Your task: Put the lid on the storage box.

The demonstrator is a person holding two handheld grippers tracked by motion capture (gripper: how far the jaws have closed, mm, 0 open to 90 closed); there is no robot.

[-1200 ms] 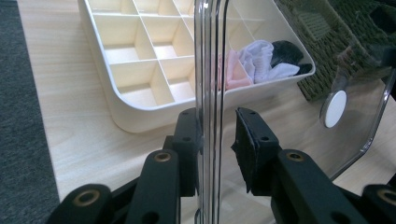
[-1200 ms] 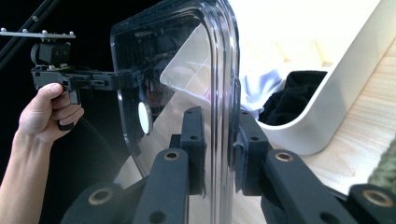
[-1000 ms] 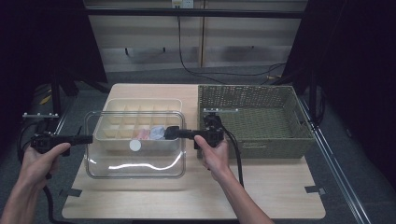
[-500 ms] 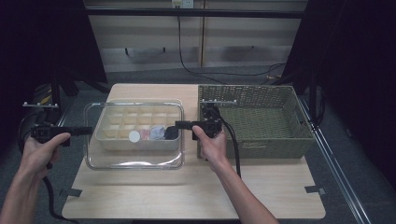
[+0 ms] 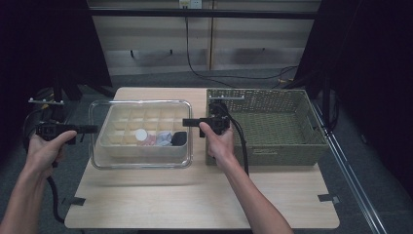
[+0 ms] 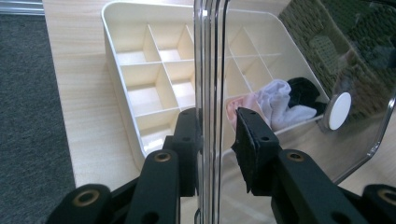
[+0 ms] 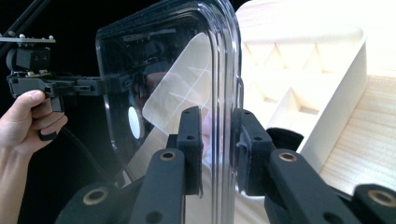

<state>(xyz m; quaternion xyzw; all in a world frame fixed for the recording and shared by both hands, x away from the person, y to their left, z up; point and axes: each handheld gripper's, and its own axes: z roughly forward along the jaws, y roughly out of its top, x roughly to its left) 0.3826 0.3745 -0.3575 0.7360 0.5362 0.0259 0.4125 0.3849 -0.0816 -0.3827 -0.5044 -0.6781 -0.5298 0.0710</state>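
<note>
Hand-held grippers (image 5: 91, 129) (image 5: 186, 122) level, facing inward, each pinching the clear lid's (image 5: 141, 163) rim (opposite ends), above the tray (image 5: 113, 146).

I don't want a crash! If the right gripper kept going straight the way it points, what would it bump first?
Probably the left gripper. The right gripper points across the white tray, gripping the clear lid from the opposite side.

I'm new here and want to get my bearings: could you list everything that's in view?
Clear lid: one, see-through, held over the tray by both tongs.
Divided tray: one, cream, on the table's left half.
Rolled cloths: a few, white, pink, black, in the tray's compartments.
Wicker basket: one, olive green, table's right half.
Table: one, light wood.
Left tongs: black, clamping the lid's left edge.
Right tongs: black, clamping its right edge.
</note>
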